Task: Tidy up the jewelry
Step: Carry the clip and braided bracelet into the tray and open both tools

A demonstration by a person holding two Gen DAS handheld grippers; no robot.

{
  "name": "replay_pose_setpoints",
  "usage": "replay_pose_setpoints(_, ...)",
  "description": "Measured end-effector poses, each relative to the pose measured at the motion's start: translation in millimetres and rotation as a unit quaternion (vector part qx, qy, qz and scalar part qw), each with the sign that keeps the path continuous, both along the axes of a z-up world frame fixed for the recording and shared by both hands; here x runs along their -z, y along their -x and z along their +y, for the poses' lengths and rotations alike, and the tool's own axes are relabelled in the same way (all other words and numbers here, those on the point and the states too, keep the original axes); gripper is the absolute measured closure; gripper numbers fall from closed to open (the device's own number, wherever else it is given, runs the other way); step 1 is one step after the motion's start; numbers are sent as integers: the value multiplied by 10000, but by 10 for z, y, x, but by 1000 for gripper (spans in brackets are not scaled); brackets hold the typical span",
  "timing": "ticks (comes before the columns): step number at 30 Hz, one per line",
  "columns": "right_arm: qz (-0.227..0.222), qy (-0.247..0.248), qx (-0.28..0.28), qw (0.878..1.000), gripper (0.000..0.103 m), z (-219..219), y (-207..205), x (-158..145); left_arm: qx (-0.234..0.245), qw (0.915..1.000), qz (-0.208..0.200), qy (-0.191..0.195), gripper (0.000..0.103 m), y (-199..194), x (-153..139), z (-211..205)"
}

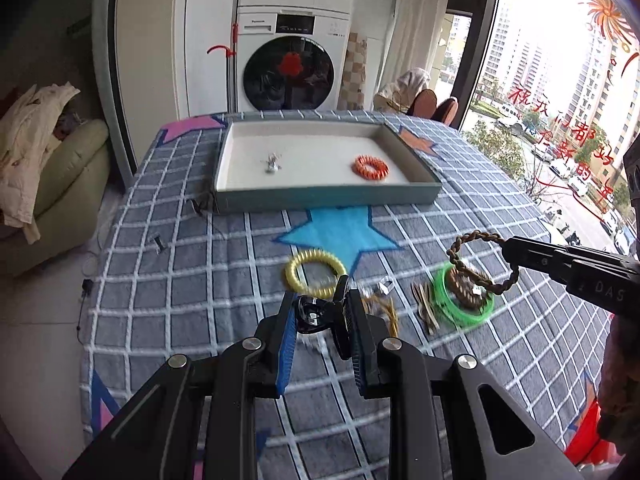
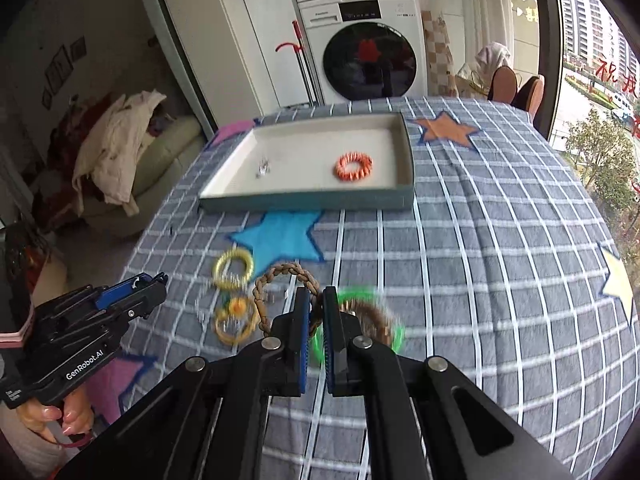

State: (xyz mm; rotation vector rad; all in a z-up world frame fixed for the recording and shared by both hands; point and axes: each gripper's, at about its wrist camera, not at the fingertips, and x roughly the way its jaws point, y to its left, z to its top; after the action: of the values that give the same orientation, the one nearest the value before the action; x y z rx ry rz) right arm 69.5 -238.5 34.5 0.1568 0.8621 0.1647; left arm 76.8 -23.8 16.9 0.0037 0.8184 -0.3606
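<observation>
My left gripper (image 1: 320,304) is shut on a black hair claw clip (image 1: 314,316), held above the checked cloth. My right gripper (image 2: 316,294) is shut on a brown braided bracelet (image 2: 280,280), which hangs as a loop in the air. Seen from the left wrist, that bracelet (image 1: 480,264) dangles from the right gripper (image 1: 510,248) over a green ring (image 1: 464,300). The left gripper (image 2: 156,286) shows at the lower left of the right wrist view. A grey tray (image 1: 320,198) (image 2: 308,202) at the far side holds an orange bracelet (image 1: 371,167) (image 2: 353,166) and a small silver piece (image 1: 272,162) (image 2: 263,169).
On the cloth lie a yellow ring (image 1: 316,274) (image 2: 233,269), a gold chain (image 1: 384,308), a brown beaded bracelet (image 1: 464,288) inside the green ring (image 2: 360,320), and a small silver ring (image 1: 386,286). The table drops off at the left, towards a sofa (image 1: 68,160). A washing machine (image 1: 292,68) stands behind.
</observation>
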Motion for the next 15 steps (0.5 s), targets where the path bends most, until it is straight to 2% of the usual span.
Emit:
replay_pose_setpoints(8,-154,-195,129,9996,96,-56,-555,-132,-183,9994,-274,-56,59,-529,-184,30)
replay_pose_setpoints(15,-113,-307,310,9990,96,-100,-1083,-65,-330,9987,-233,-310,59,-1129,-124,3)
